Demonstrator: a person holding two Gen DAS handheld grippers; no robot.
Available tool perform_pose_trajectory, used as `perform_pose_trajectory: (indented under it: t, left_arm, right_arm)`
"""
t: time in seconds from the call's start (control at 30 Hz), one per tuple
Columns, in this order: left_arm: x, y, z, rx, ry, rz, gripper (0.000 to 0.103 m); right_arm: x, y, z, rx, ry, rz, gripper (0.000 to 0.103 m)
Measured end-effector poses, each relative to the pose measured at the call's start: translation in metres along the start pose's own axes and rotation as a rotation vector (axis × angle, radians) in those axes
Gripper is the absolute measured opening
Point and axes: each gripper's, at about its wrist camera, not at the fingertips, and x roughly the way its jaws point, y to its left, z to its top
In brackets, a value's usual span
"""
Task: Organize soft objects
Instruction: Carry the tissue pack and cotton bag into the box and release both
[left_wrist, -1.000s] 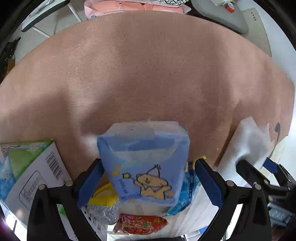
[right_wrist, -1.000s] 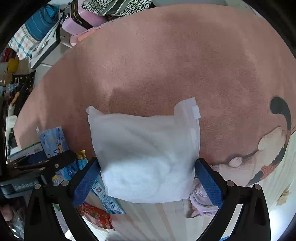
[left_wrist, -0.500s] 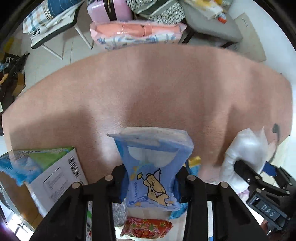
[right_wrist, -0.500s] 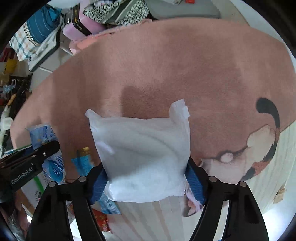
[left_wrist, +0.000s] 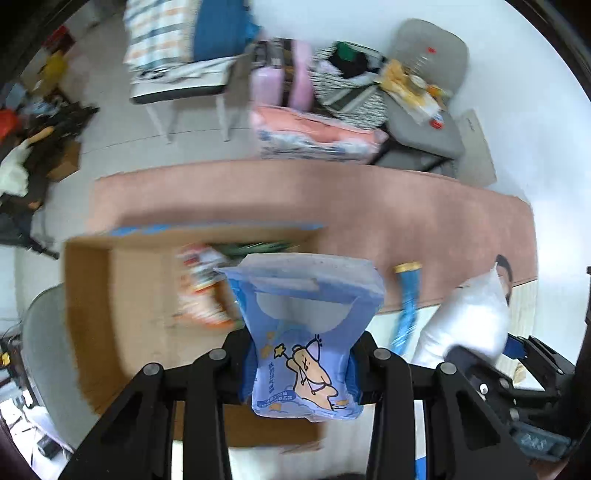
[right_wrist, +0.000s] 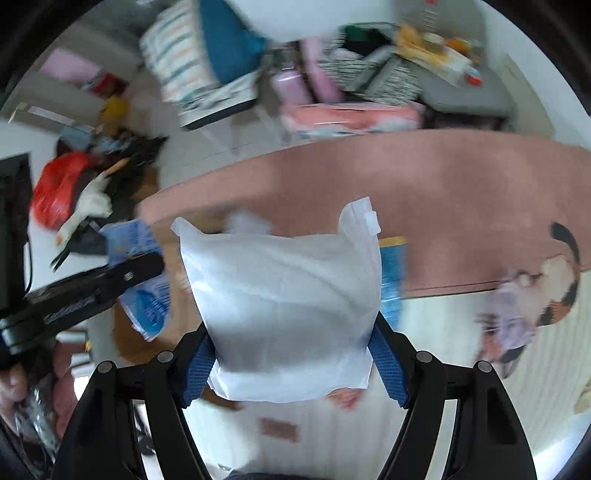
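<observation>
Left wrist view: nearest to me, my left hand-held gripper (left_wrist: 301, 365) is squeezed in on a blue pack (left_wrist: 303, 332) printed with a cartoon bear, its waist pinched between the blue pads so that the top flares out above them. Under and behind the pack lies an open cardboard box (left_wrist: 92, 314) with some blurred packets (left_wrist: 201, 291) inside; I cannot tell what they are. Just right of the box a thin blue packet (left_wrist: 406, 306) lies across the edge of a pink rug (left_wrist: 369, 199). At the right edge of this view my right hand-held gripper (left_wrist: 476, 350) shows side-on, holding a white pouch (left_wrist: 476, 317).

In the right wrist view, the right hand-held gripper (right_wrist: 295, 365) is closed partway on that white pouch (right_wrist: 284, 302), which bulges wide above the pads and hangs clear of the floor. Below it runs pale striped flooring (right_wrist: 443, 332), and the rug (right_wrist: 443, 184) carries a cat picture (right_wrist: 561, 266) at its right end. The left hand-held gripper (right_wrist: 140, 267) reaches in from the left with the blue pack (right_wrist: 147, 299).

Past the rug the floor is white tile (left_wrist: 122, 122). Against the far side stand a white-legged chair (left_wrist: 184, 88) heaped with striped cloth, a pink suitcase (left_wrist: 280, 81), a flat pink bundle (left_wrist: 317, 133) and a grey chair (left_wrist: 424, 129) piled with clutter. A red bag (right_wrist: 55, 188) sits in the mess at far left.
</observation>
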Motion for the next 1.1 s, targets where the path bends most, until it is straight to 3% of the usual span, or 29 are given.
perform_pose_trajectory:
  t: [0.17,0.37,0.57,0.87,1.0,1.07,1.1]
  left_arm:
    - [-0.009,0.085,-0.031,-0.073,0.020,0.048,0.035]
    - [0.030,0.152,-0.025,-0.123,0.098,0.080,0.035]
    - [0.079,0.168,0.001,-0.112,0.173,0.047,0.035]
    - [0.137,0.162,0.027,-0.034,0.282,0.055,0.038]
    - [0.147,0.165,0.029,-0.050,0.315,0.052,0.045]
    - [0.144,0.166,0.029,-0.059,0.315,0.038,0.050]
    - [0.140,0.166,0.029,-0.055,0.306,0.042,0.057]
  right_arm:
    - [0.031,0.108,-0.032,-0.085,0.031,0.000,0.078]
    - [0.094,0.166,-0.057,-0.071,0.106,-0.071,0.078]
    - [0.153,0.168,-0.058,-0.018,0.182,-0.152,0.078]
    - [0.202,0.158,-0.052,0.005,0.254,-0.239,0.078]
    - [0.215,0.158,-0.057,0.025,0.303,-0.251,0.086]
    - [0.213,0.155,-0.058,0.039,0.307,-0.243,0.093]
    - [0.209,0.157,-0.059,0.036,0.289,-0.247,0.101]
